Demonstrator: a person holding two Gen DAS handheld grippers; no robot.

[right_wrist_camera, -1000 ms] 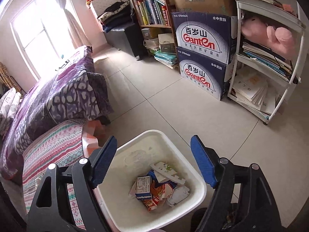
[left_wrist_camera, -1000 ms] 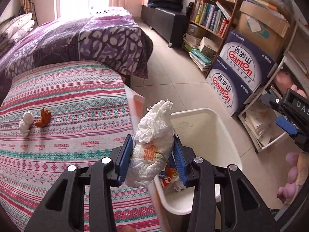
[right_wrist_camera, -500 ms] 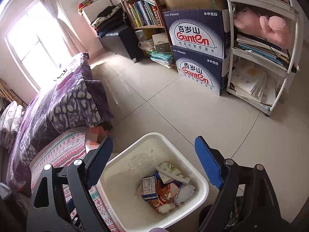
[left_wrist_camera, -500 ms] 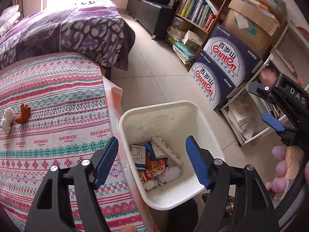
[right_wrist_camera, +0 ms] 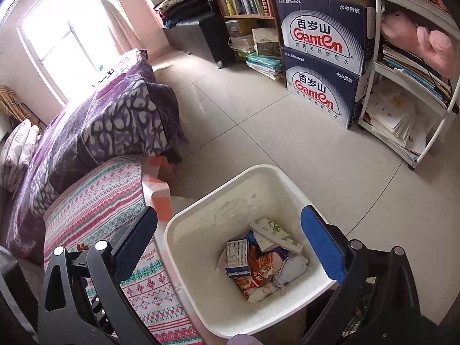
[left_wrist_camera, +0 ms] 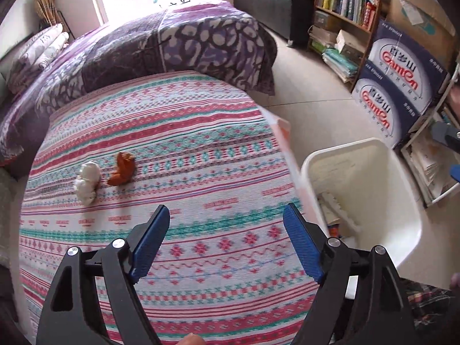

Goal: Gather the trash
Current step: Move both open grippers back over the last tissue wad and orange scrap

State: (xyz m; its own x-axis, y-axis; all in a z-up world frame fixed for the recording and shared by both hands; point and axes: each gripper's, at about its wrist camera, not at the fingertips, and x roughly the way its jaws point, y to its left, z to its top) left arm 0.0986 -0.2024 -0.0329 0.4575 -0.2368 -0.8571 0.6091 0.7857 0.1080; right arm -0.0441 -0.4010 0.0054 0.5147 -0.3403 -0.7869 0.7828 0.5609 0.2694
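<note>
Bedroom with a pale tiled floor (right_wrist_camera: 287, 143), bookshelves and stacked water cartons (right_wrist_camera: 322, 54) along the far wall, and a bed under a purple blanket (left_wrist_camera: 172, 37); a striped woven cover (left_wrist_camera: 187, 143) in pink, teal and white spreads nearer the cameras. Beside the cover's right edge stands a white bin (right_wrist_camera: 184, 230) on the floor, already holding wrappers, a small box and crumpled paper (right_wrist_camera: 258, 261). Two pieces of trash lie near the cover's left edge, just beside each other: a crumpled white tissue (left_wrist_camera: 86, 181) and an orange scrap (left_wrist_camera: 123, 169). Over the cover's near middle hovers the left gripper (left_wrist_camera: 227, 237), its jaws wide and empty, having just been opening. Above the bin, the right gripper (right_wrist_camera: 230, 244) has also just been opening, jaws at their widest with nothing between them. Likely risks from here: the two scraps sit so close that closing on one may nudge the other away, and the soft cover could bunch up into the jaws if they come down too low
</note>
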